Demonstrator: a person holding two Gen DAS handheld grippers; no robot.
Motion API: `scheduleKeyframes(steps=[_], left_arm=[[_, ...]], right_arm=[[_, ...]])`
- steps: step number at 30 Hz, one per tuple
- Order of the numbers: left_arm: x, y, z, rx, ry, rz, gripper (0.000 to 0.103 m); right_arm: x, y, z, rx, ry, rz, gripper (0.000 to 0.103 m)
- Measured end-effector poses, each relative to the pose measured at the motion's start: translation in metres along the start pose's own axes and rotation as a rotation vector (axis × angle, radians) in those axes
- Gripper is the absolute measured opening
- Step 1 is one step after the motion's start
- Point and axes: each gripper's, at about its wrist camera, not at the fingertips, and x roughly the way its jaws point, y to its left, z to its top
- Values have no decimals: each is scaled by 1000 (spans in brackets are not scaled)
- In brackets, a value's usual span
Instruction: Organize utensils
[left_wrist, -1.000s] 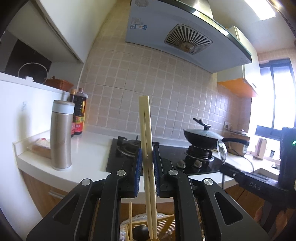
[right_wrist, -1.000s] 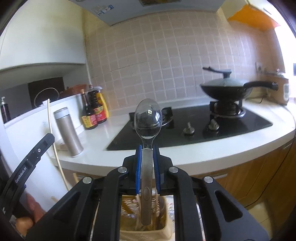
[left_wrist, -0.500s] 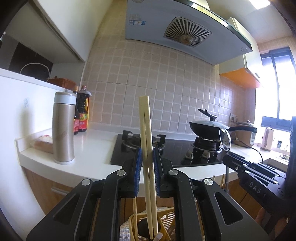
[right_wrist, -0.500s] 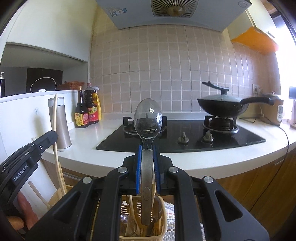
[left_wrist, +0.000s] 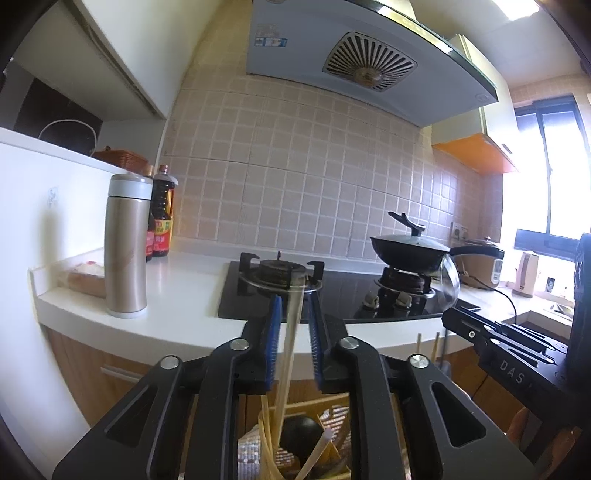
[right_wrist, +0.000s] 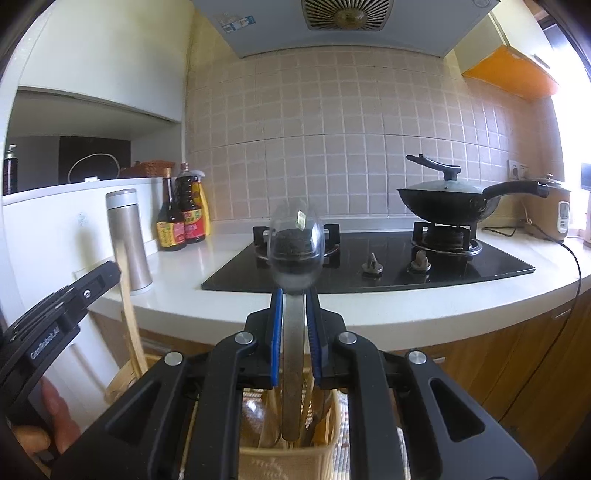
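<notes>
Two grippers opening: your left gripper (left_wrist: 293, 332) lets blurred chopsticks (left_wrist: 290, 339) slip free; your right gripper (right_wrist: 294, 332) loosens around the spoon (right_wrist: 295, 243) above the holder (right_wrist: 291, 458).

We see a white countertop (right_wrist: 369, 299) carrying a black gas hob (right_wrist: 369, 266). Left of the hob stand a steel flask (right_wrist: 129, 240) and sauce bottles (right_wrist: 183, 218); right of it, a rice cooker (right_wrist: 557, 214).
</notes>
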Motion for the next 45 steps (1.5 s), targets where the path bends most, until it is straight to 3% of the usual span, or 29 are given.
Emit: scheduleKeyframes(steps=[5, 9, 13, 18, 22, 26, 30, 37, 42, 45], left_arm=[[-25, 4, 6, -1, -12, -1, 40], [-51, 8, 11, -9, -14, -13, 52], [-84, 11, 15, -26, -18, -31, 68], [-124, 6, 8, -23, -16, -34, 87], [-145, -2, -10, -5, 8, -21, 95], [-155, -8, -35, -1, 45, 19, 95], [-154, -12, -65, -4, 91, 67, 95], [-154, -7, -99, -3, 84, 172, 95], [-147, -3, -111, 15, 94, 234, 95], [-142, -3, -114, 45, 110, 237, 95]], right_arm=[[-29, -3, -3, 16, 16, 18, 17], [-54, -10, -5, 49, 39, 35, 29], [-81, -14, -11, 69, 62, 41, 29], [-115, -13, -28, 74, 80, 39, 54], [-139, -9, -46, 71, 92, 45, 54], [-153, -5, -66, 55, 93, 23, 70], [-157, 4, -88, 13, 91, -10, 78], [-150, 13, -122, -31, 93, -62, 81], [-134, 8, -136, -18, 149, -49, 83], [-132, 11, -138, -34, 157, -46, 83]])
